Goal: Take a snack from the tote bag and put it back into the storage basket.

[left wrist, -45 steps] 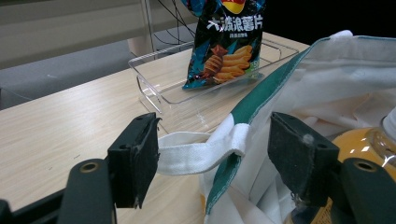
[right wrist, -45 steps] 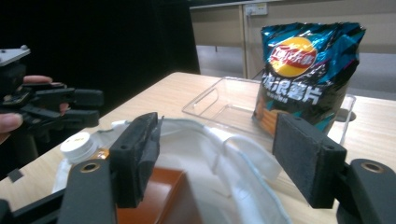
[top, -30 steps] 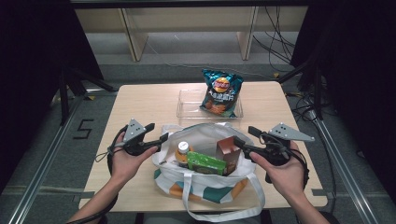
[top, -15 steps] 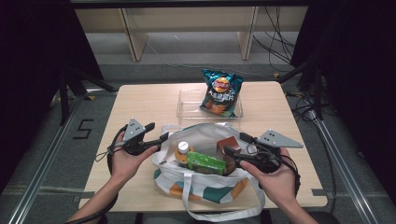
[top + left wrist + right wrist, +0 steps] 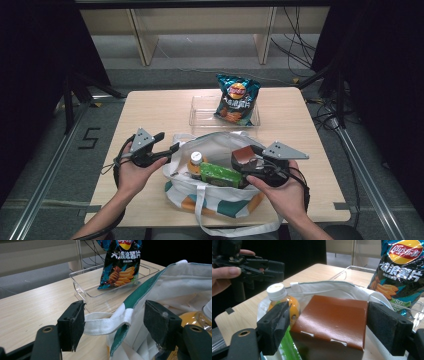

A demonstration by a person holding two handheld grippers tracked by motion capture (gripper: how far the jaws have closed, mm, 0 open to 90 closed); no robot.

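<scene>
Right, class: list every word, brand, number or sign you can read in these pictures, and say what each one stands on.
"大波浪薯片": on the chip bag, left gripper view.
"50": in a green band low on the chip bag, right gripper view; the sign after it is cut off.
"5": marked on the floor left of the table, high view.
The red and yellow logo at the top of the bag: script too blurred to read.
The brown box, orange bottle and green packet: no readable text.

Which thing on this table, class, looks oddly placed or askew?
The chip bag stands propped upright in the clear tray instead of lying flat. Otherwise nothing is spilled or damaged.
</scene>
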